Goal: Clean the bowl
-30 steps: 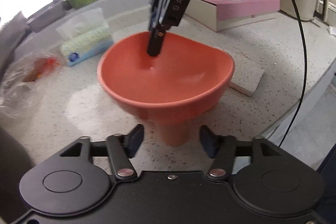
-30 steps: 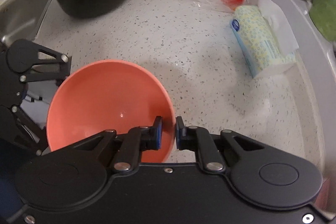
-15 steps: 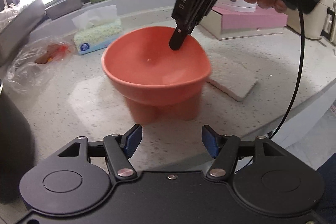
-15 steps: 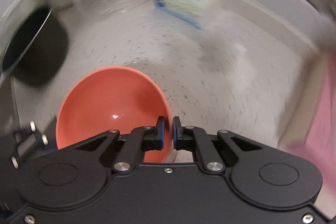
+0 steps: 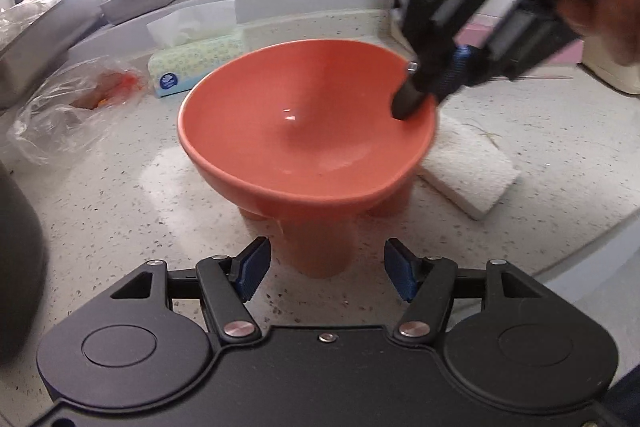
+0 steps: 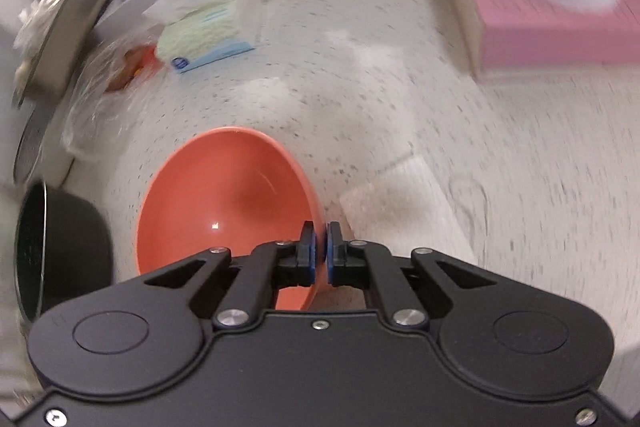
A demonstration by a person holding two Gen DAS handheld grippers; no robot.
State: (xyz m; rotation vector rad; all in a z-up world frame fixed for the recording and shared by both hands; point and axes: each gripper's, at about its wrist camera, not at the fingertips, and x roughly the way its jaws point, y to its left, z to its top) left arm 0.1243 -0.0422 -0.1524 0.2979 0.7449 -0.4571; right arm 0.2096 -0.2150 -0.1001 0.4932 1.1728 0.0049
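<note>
Bowl (image 6: pixel 224 211) rim clamped in right tongs (image 6: pixel 320 251), just tightened and swung round; left tongs (image 5: pixel 326 271) half-open, empty, bowl beyond; sponge (image 5: pixel 468 167) untouched.

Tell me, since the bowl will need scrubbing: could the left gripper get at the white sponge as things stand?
Probably not directly: the orange footed bowl stands between the open left gripper and the white sponge; going around the bowl's right side looks free.
</note>
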